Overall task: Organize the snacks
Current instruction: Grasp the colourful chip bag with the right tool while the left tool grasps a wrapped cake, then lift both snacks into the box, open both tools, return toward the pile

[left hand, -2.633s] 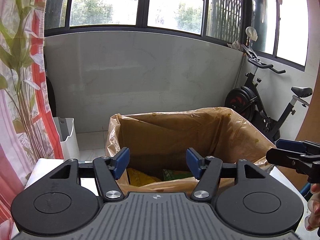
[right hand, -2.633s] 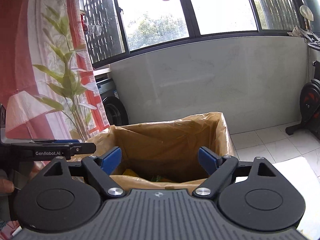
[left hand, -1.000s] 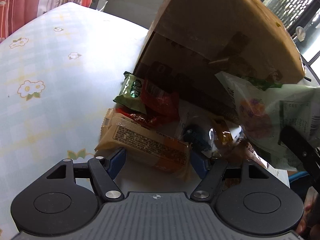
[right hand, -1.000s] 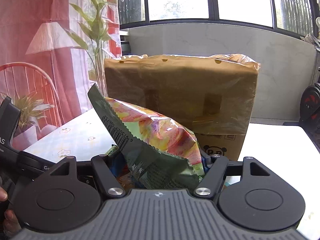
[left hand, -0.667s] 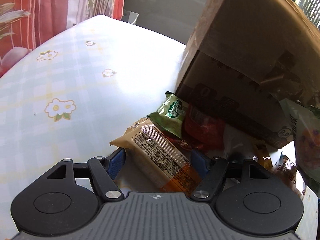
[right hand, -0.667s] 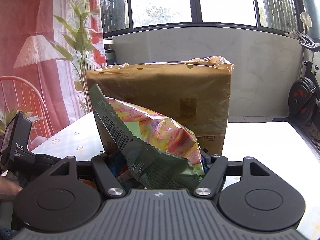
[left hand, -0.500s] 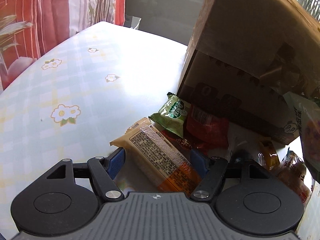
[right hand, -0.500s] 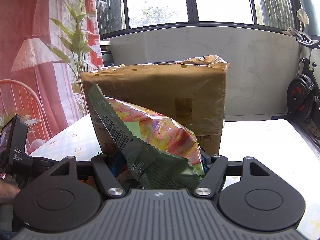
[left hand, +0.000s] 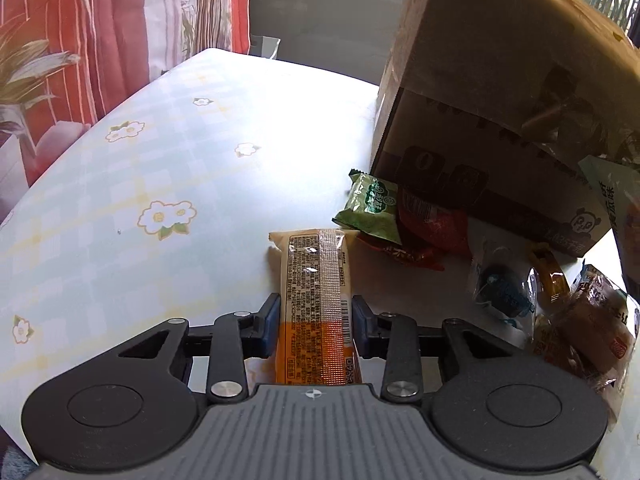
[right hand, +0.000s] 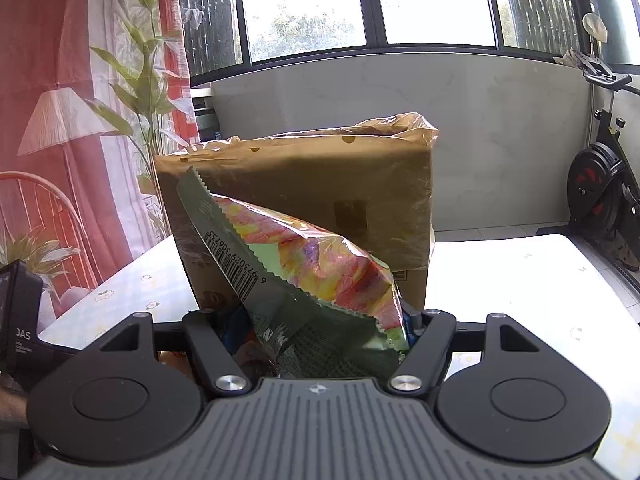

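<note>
Now the left gripper (left hand: pixel 315 316) is closing on the long yellow-and-orange snack packet (left hand: pixel 315 292), which lies straight ahead between its jaws; the right gripper (right hand: pixel 320 330) holds the shiny colourful crisp bag (right hand: pixel 320 276).

A red striped curtain (left hand: pixel 100 20) hangs left of the flowered tablecloth (left hand: pixel 160 168); an exercise bike (right hand: pixel 600 184) stands by the window (right hand: pixel 304 4)

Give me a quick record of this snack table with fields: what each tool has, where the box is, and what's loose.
left tool: closing on the long orange-and-cream packet, pads at its sides
right tool: holds a colourful crinkle-edged bag
box: cardboard box lined with plastic, on the floral tablecloth
loose snacks: green packet, red packet and several clear-wrapped ones at the box's foot
</note>
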### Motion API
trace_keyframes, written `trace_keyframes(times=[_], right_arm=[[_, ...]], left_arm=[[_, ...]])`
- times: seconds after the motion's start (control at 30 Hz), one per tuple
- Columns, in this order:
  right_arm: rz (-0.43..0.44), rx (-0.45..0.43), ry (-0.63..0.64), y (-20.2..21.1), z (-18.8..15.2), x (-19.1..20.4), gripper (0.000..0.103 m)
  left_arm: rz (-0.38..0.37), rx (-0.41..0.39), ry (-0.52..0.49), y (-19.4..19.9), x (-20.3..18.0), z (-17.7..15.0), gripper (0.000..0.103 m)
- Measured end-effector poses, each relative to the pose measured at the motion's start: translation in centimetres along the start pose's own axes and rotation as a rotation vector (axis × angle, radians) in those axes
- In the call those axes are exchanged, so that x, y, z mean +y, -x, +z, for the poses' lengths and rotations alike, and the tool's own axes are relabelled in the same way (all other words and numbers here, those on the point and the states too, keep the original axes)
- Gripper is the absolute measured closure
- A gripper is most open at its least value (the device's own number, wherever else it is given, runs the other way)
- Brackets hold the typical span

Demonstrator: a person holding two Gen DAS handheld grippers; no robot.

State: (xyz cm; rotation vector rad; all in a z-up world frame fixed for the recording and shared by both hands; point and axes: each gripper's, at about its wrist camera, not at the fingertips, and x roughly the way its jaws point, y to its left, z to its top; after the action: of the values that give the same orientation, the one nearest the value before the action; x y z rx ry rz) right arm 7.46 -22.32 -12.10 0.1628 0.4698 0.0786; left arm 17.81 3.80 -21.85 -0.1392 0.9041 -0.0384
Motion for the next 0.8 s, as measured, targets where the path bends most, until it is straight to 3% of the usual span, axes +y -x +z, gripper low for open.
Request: trace_keyframes(times=[0.33,0.53,0.8], right_arm=[[0.034,0.002,-0.002,0.5,0.2,-0.4,0.033],[0.108,-0.031,-0.042,2.6,1.4,-0.6,0.033],[0.189,-0.17,-0.162,5.7,7.4,-2.4,0.033]], left_arm=[[-0.015,-0.1,0.012,2.4,0.9,0.8,0.065],[-0.068,-0.259,-0.023,6.4,0.2,3.3,0.065],[-0.176,-0.459,-0.126,11.9,-3.2,8.6,0.065]])
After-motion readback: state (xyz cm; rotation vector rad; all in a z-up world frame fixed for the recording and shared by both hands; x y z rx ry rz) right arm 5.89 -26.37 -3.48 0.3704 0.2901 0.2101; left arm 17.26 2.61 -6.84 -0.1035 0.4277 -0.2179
